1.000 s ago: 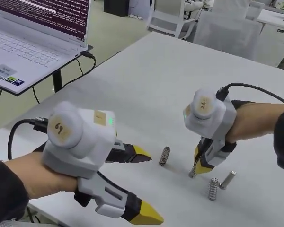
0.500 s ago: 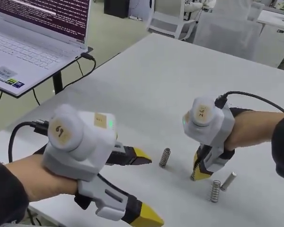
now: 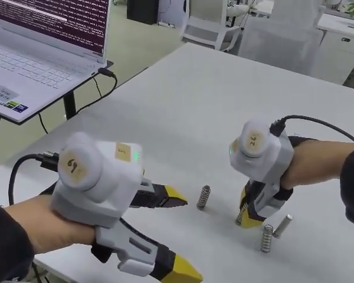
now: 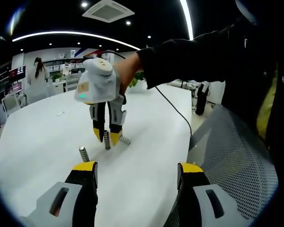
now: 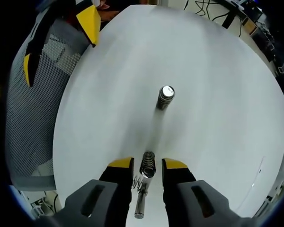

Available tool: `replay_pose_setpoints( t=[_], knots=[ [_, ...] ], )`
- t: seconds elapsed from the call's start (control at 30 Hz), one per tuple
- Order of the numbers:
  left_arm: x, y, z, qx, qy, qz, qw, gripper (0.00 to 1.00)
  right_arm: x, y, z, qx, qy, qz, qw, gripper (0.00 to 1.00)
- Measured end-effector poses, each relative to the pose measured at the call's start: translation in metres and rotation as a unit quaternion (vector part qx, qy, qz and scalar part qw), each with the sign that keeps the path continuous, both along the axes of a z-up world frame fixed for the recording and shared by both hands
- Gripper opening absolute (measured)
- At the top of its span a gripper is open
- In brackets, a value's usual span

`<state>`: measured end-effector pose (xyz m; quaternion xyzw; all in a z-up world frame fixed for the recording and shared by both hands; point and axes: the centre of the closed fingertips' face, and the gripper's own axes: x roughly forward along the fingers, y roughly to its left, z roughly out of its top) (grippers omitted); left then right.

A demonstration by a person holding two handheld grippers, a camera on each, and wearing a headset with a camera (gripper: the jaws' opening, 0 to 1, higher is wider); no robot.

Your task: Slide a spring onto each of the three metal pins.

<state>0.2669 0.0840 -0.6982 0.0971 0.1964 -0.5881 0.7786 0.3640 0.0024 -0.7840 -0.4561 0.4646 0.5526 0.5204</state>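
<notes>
My right gripper (image 3: 246, 219) points straight down at the white table (image 3: 224, 100), shut on an upright spring (image 5: 147, 165) whose foot rests on the surface. The left gripper view shows that spring (image 4: 106, 139) between the right gripper's (image 4: 107, 137) yellow tips. A spring-covered pin (image 3: 205, 197) stands just left of it, its shiny top (image 5: 166, 91) showing. A second spring (image 3: 266, 237) stands to the right beside a bare metal pin (image 3: 282, 225) lying flat. My left gripper (image 3: 180, 233) hovers open at the near left, nothing between its jaws.
An open laptop (image 3: 35, 53) sits on a stand at the far left, with a cable hanging off it. A mesh chair (image 4: 232, 161) stands by the table's near edge. White chairs and cabinets (image 3: 271, 29) lie beyond the table's far side.
The right gripper has stayed over the same spot with the spring at its tips. The left gripper barely shifted; the head camera dipped slightly.
</notes>
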Motion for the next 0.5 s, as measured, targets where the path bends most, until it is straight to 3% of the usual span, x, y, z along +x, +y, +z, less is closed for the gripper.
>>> replay_pose_setpoints(
  t=[0.5],
  knots=[
    [-0.002,-0.001,-0.002,0.005,0.0,-0.006,1.0,0.63,-0.006,-0.02,0.005,-0.001,0.012,-0.039,0.9991,0.27]
  ],
)
